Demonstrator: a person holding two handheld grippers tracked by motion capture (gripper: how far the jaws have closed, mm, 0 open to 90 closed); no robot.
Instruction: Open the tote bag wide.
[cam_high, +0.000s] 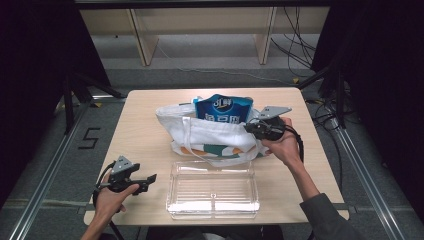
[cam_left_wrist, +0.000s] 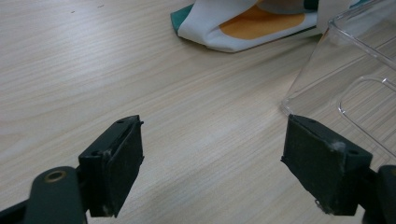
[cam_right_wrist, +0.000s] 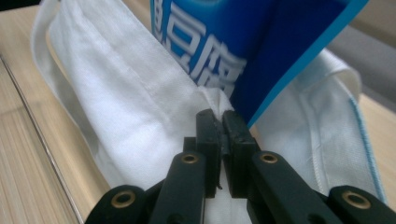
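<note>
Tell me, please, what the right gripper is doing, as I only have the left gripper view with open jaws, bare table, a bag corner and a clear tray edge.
Observer: The right gripper is shut on the rim of the white cloth bag.
Operator: Thank you. Is anything inside that bag?
Observer: Yes, a blue packet with white lettering stands in its mouth, right beside the pinched rim.
Operator: And where does the clear tray lie relative to the bag?
Observer: In the high view it lies on the table just in front of the bag, on the person's side, with the left gripper to its left.
</note>
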